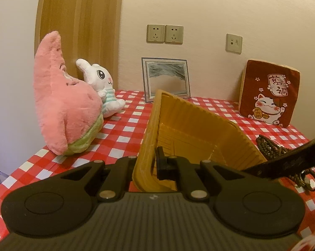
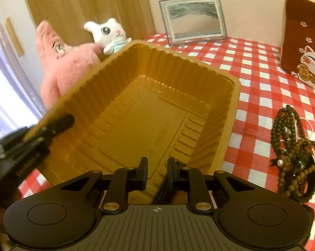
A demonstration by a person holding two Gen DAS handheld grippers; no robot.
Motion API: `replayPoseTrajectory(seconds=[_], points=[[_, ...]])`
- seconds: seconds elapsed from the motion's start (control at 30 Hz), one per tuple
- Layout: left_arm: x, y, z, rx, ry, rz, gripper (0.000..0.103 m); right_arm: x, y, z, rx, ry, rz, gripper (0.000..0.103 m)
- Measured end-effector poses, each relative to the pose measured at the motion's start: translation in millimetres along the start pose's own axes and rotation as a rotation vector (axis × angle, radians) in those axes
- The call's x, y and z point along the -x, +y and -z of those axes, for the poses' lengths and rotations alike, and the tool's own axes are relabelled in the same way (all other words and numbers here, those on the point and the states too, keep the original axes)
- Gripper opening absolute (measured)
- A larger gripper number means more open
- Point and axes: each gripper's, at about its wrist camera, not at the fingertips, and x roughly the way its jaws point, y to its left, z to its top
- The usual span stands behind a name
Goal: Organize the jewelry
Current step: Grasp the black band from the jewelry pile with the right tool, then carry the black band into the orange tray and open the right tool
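Note:
A gold plastic tray point(image 1: 201, 117) with ribbed walls is tilted, and my left gripper point(image 1: 152, 164) is shut on its near wall; only one fingertip point(image 1: 162, 163) shows inside. The tray point(image 2: 157, 108) has nothing on its floor. My right gripper point(image 2: 157, 171) hovers over the tray's near end with its jaws a narrow gap apart. A dark, blurred strap-like piece point(image 2: 162, 190) is pinched between them. In the left wrist view the right gripper point(image 1: 249, 170) reaches in from the right. A heap of dark bead strings point(image 2: 293, 152) lies on the cloth right of the tray.
A red-and-white checked cloth point(image 1: 124, 131) covers the table. A pink star plush point(image 1: 63, 108) and a white bunny plush point(image 1: 103, 83) stand at the back left. A framed picture point(image 1: 165, 79) leans on the wall, and a red lucky-cat cushion point(image 1: 270, 96) stands at the back right.

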Motion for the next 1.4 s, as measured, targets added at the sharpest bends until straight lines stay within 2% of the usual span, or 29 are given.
replayPoseTrajectory(seconds=[0.13,0.23,0.43,0.53,0.73,1.23,1.27,1.33,1.4], points=[[-2,1,0,-0.003,0.007,-0.002,0.006,35,-13,5,-0.050,-0.038,0.022,0.027],[-2,0,1,-0.005,0.008,-0.001,0.006,63,-29,18,-0.086,-0.049,0.094,0.031],[1,-2,0,-0.004,0.010,-0.003,0.006,105,-74,44,-0.199,-0.012,0.253,0.031],[1,-2,0,0.000,0.011,-0.001,0.006,117,-97,52,-0.257,-0.011,0.290,0.031],[3,-6,0,-0.020,0.009,-0.018,0.005,121,-142,59,-0.417,-0.004,0.216,0.031],[4,-10,0,-0.038,0.006,-0.038,0.006,92,-184,69,-0.666,0.018,0.046,0.031],[4,-10,-1,-0.039,0.007,-0.039,0.006,92,-186,70,-0.684,0.019,0.042,0.030],[3,-10,-1,-0.038,0.008,-0.039,0.006,92,-190,73,-0.715,0.014,0.022,0.019],[4,-10,-1,-0.039,0.009,-0.039,0.006,93,-192,75,-0.734,0.011,0.002,0.015]])
